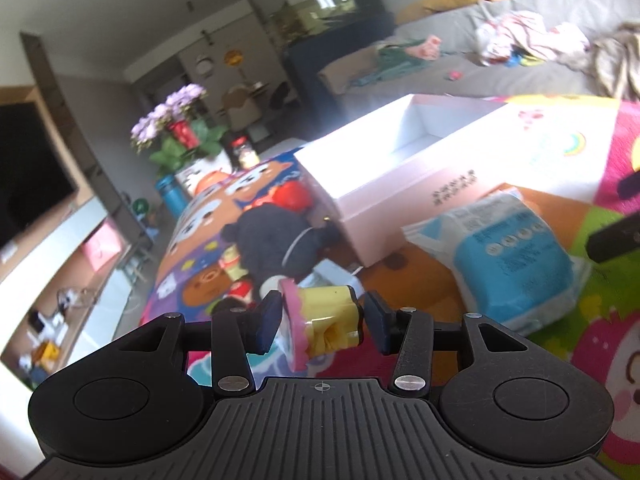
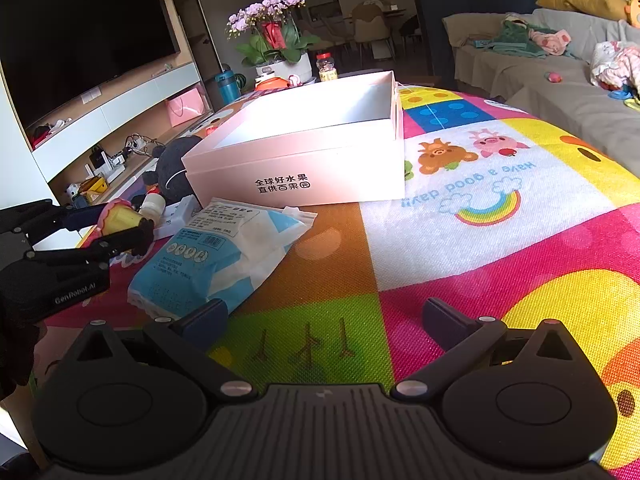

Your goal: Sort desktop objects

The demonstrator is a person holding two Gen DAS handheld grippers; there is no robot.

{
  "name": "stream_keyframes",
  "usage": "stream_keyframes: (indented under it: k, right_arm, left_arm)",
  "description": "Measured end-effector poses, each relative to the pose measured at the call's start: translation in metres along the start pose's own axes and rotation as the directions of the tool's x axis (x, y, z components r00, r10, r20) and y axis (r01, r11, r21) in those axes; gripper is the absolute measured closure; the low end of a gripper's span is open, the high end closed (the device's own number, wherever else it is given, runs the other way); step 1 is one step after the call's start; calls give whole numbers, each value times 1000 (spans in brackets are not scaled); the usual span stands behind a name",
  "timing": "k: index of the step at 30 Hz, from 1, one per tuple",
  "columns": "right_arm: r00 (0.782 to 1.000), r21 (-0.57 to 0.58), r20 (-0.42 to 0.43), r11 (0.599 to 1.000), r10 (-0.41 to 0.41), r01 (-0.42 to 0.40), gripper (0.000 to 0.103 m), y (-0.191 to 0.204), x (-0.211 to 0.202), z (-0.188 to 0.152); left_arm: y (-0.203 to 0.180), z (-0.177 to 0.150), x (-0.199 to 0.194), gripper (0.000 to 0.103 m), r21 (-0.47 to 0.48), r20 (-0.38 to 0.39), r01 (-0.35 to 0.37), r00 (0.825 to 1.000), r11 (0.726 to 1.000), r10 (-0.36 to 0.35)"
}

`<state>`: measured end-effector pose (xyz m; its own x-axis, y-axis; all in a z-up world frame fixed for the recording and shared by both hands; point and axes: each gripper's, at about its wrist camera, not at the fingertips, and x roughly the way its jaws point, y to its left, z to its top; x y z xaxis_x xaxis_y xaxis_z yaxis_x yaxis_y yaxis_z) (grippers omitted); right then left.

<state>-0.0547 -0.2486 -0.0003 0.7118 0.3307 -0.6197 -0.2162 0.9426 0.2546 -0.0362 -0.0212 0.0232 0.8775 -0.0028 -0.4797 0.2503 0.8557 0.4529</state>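
My left gripper is shut on a small yellow toy with a pink frilled rim, held above the colourful mat; it also shows at the left of the right wrist view. An open, empty pink-white box stands on the mat ahead. A blue-and-white wipes pack lies in front of the box. A dark plush toy lies left of the box with small bottles beside it. My right gripper is open and empty over the mat.
A flower pot, a jar and a blue bottle stand at the far end of the table. A TV and shelf are at the left. A grey sofa with clothes is at the right.
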Motion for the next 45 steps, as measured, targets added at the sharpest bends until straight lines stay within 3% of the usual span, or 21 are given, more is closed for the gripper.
stream_keyframes:
  k: [3, 6, 9, 11, 12, 15, 18, 21, 23, 25, 28, 31, 34, 36, 38, 45]
  right_arm:
    - [1000, -4, 0, 1000, -4, 4, 0, 1, 1, 0]
    - [1000, -7, -1, 1000, -6, 6, 0, 0, 2, 0]
    - [1000, -7, -2, 1000, -4, 4, 0, 1, 2, 0]
    - [1000, -16, -10, 1000, -1, 1, 0, 1, 2, 0]
    - [1000, -26, -16, 1000, -3, 2, 0, 2, 3, 0]
    - [998, -141, -61, 990, -5, -4, 0, 12, 5, 7]
    - [995, -356, 101, 933, -21, 56, 0, 50, -13, 16]
    - [986, -512, 162, 858, 43, 46, 0, 96, -17, 28]
    - [990, -543, 113, 839, 88, -12, 6, 123, -4, 35]
    - [991, -601, 53, 796, 122, -66, 23, 151, 13, 36]
    - [990, -652, 18, 752, 142, -96, 28, 185, 37, 31]
    - [992, -625, -13, 774, 123, -104, 37, 203, 62, 35]
    - [995, -557, -55, 825, 78, -95, 56, 205, 86, 43]
    - [996, -503, -64, 860, 65, -88, 60, 197, 94, 49]
    - [993, -445, -80, 888, 90, -116, 65, 187, 93, 54]
    - [962, -136, -136, 958, 236, -254, 69, 112, 77, 64]
  left_arm:
    - [-9, -1, -2, 50, 57, 26, -4, 1000, 998, 3]
    - [-8, 0, -8, 43, 32, 49, 66, 997, 997, -67]
    - [9, 0, -13, 28, -103, 52, 167, 985, 981, -163]
    - [24, -4, -14, 14, -224, 52, 185, 983, 957, -177]
    - [34, -9, -15, 5, -293, 51, 176, 984, 940, -168]
    - [55, -20, -17, 4, -404, 29, 107, 994, 908, -105]
    - [75, -30, -20, 2, -451, 0, 14, 1000, 893, -16]
    - [107, -43, -21, 1, -577, -53, -77, 997, 813, 57]
    - [125, -52, -24, 2, -638, -80, -143, 990, 756, 119]
    - [139, -59, -28, 1, -671, -80, -161, 986, 724, 145]
    - [154, -71, -29, 0, -731, -79, -137, 990, 669, 118]
    - [167, -86, -29, 0, -787, -77, -134, 990, 602, 118]
    - [175, -99, -32, 0, -832, -75, -123, 991, 541, 109]
    - [180, -105, -32, 0, -852, -65, -95, 995, 515, 77]
    - [180, -108, -31, 0, -852, -50, -72, 997, 518, 55]
    - [133, -81, -22, 0, -687, 19, 53, 998, 725, -55]
